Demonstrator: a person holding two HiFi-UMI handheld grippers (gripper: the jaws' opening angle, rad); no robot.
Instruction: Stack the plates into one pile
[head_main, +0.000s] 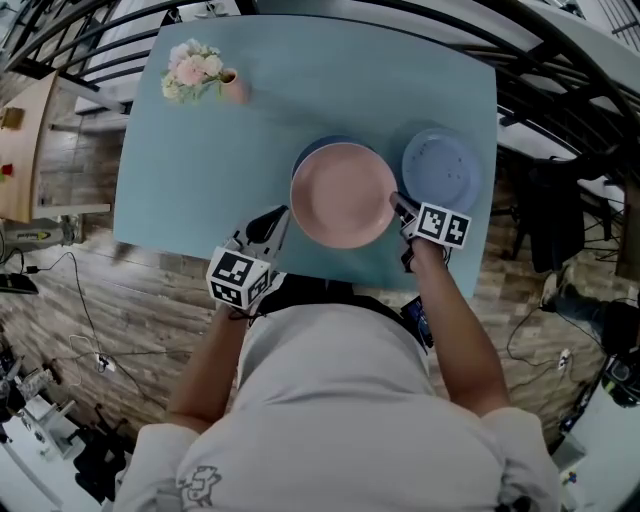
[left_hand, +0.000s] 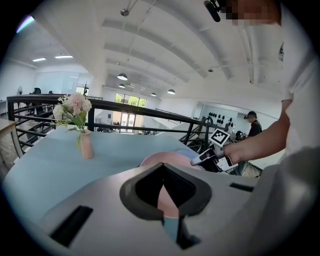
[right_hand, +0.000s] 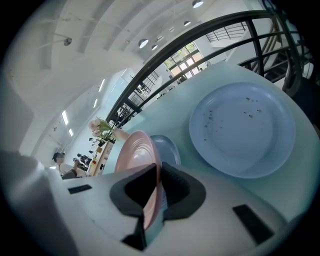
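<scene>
While the right gripper (head_main: 400, 207) pinches the rim of the pink plate (head_main: 343, 195), the pile is only half made.
The pink plate is over a darker blue plate (head_main: 322, 147) near the middle of the table (head_main: 200, 170). Only a thin bit of the blue one peeks out behind it. I cannot tell if the pink plate is all the way down, as it looks a bit tipped in the right gripper view. The left gripper (head_main: 276, 222) hangs just beside the pink plate, jaws pressed together with nothing in them. A light blue plate (head_main: 441, 168) lies alone just to the right. I think it must join the pile before the job is done.
</scene>
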